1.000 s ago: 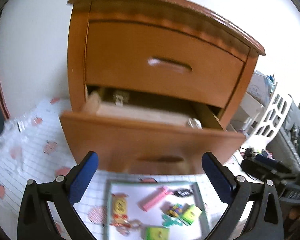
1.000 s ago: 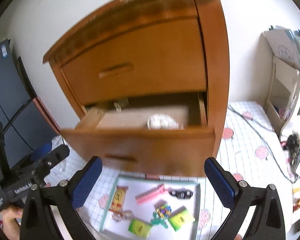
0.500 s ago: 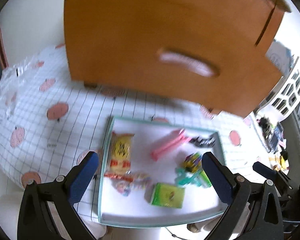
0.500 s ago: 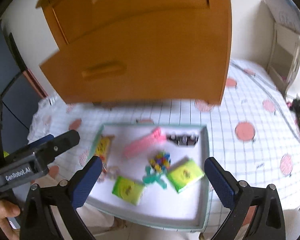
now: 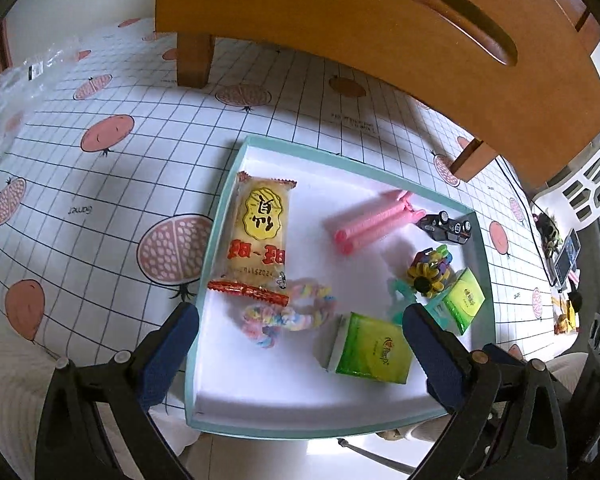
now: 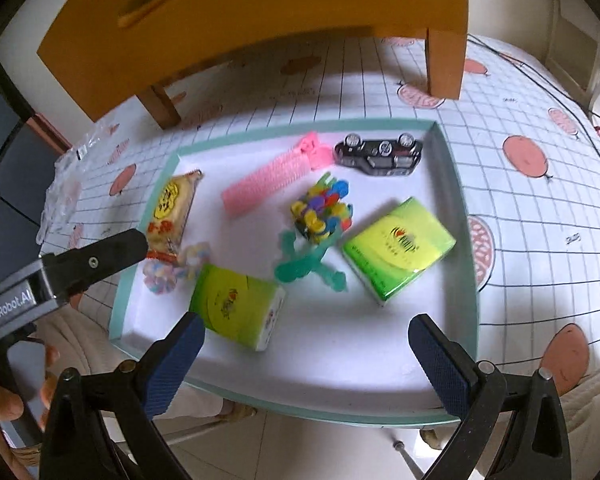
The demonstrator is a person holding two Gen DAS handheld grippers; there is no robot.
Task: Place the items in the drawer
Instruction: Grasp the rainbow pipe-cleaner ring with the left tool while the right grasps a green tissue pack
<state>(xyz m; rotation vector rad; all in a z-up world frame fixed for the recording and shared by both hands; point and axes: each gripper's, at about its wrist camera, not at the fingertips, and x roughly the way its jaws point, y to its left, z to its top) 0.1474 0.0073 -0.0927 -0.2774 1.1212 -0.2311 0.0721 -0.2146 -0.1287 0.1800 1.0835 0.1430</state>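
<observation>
Both grippers hang above a shallow teal-rimmed tray [image 5: 214,216] set on a gridded tablecloth [image 5: 100,184] printed with pink fruit. Left gripper [image 5: 300,354]: jaws spread wide, nothing between them, poised over the tray's near edge. Right gripper [image 6: 306,354]: likewise spread wide and empty, over the near part of the tray; the left tool's black body shows at the left of the right wrist view, with fingers of a hand [image 6: 0,404] under it. Tray contents, all loose on the white floor: a yellow snack packet [image 5: 260,236] with red crimped ends lies along the left wall; a pastel twisted rope ring [image 5: 288,316] touches the packet's near end; a pink comb-like clip [image 5: 374,224] lies diagonally toward the far side; a small dark toy car [image 6: 380,154] sits in the far right corner, wheels showing; a bundle of multicoloured hair ties [image 6: 322,210] rests mid-tray, on top of a teal plastic piece [image 6: 308,266]; two green tissue packs, one [image 6: 236,306] near the front centre, the other [image 6: 398,248] by the right wall. Behind the tray stands a wooden cabinet [image 5: 380,40] on short legs, its drawer front [image 5: 452,20] with a long recessed handle overhanging the table; from these angles I cannot tell what lies inside it. A crumpled clear plastic bag [image 5: 20,92] lies at the far left of the cloth.
</observation>
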